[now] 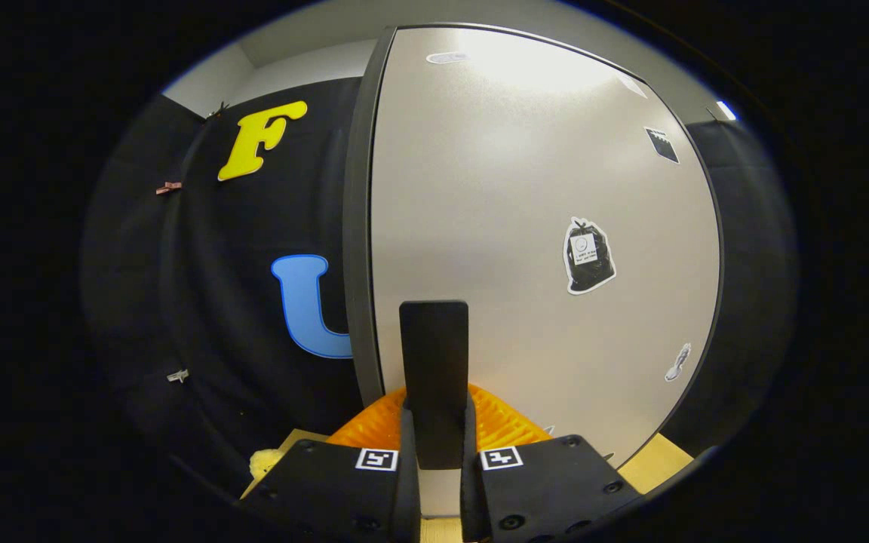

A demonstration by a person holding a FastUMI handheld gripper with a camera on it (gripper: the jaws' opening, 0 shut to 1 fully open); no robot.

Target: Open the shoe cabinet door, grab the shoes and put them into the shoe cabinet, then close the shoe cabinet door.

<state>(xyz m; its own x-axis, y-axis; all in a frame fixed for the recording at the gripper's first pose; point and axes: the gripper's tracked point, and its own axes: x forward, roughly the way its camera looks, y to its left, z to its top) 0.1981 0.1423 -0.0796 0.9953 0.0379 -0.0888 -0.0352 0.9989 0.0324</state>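
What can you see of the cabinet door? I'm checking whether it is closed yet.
The cabinet door is a tall, pale grey, matte panel with a dark frame along its edge and several stickers on its face. It stands upright, close ahead of the gripper. A black handle stands out from it between the orange fingers, which close tightly on it. Whether the door is fully closed cannot be told.

One grey cabinet door stands here, carrying one black handle, three stickers and one sticker at its top. One claw with two fingers grips that handle. Two square markers sit below it.
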